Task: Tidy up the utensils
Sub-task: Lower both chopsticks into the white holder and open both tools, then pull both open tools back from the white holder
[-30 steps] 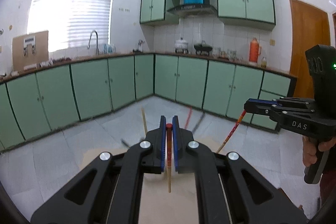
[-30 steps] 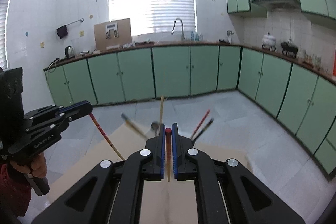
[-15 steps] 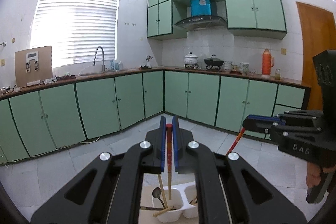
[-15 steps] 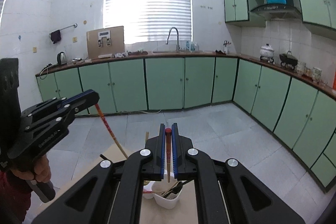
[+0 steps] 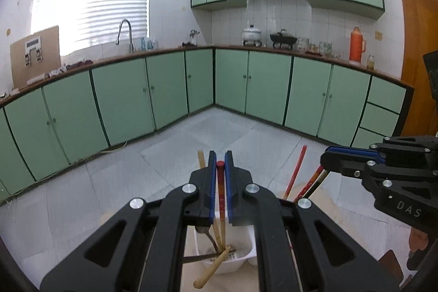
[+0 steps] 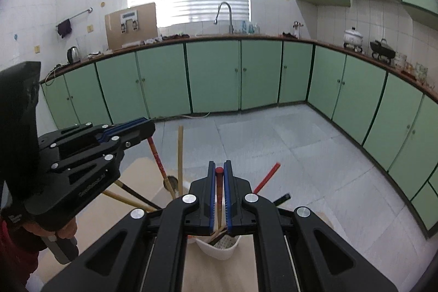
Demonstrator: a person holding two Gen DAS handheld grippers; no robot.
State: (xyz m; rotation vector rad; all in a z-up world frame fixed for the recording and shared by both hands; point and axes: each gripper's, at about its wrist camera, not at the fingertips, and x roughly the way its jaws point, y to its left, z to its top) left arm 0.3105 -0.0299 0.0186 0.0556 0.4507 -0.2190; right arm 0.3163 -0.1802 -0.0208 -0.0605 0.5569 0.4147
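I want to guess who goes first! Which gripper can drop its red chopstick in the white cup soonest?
Probably left: the left gripper holds its red chopstick upright, dipping into the white cup. The right gripper holds a slanted chopstick, tip hidden.

upright chopsticks [image 6: 180, 158] and leaning handles [image 6: 267, 176] crowd the white holder [image 6: 219, 248] from above. the other gripper [image 6: 137, 129] blocks its left side; floor beyond [image 6: 287, 144] lies open.
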